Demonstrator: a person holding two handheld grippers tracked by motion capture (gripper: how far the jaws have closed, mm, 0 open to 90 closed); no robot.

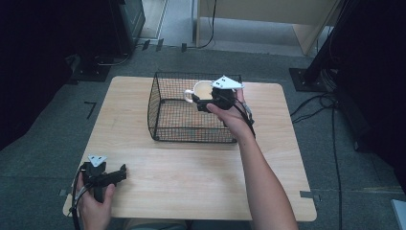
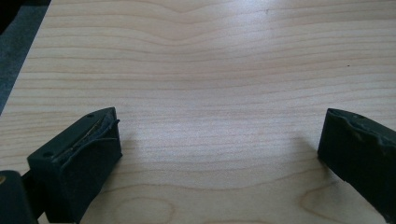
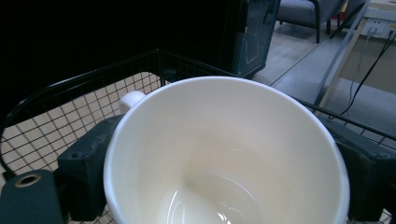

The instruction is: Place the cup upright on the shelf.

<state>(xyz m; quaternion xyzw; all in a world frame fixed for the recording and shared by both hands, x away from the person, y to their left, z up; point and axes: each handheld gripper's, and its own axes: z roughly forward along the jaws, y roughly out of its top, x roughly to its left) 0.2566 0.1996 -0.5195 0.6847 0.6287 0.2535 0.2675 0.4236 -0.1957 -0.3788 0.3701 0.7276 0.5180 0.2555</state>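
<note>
A white mug (image 1: 199, 89) hangs over the black wire basket (image 1: 163, 108) in the middle of the table, held by my right gripper (image 1: 203, 101), which is shut on it. In the right gripper view the mug (image 3: 224, 149) is empty, its opening faces the camera, and one jaw presses on each side. Its handle (image 3: 130, 100) points toward the far basket wall. My left gripper (image 1: 119, 171) rests near the table's front left corner. It is open, and in the left gripper view my left gripper (image 2: 219, 144) has bare wood between its jaws.
The light wooden table (image 1: 191, 177) stands on grey carpet. Cables (image 1: 316, 103) trail on the floor at the right, beside dark stands. A pale desk (image 1: 268, 19) stands beyond the far edge. The basket's rim (image 3: 93, 74) surrounds the mug.
</note>
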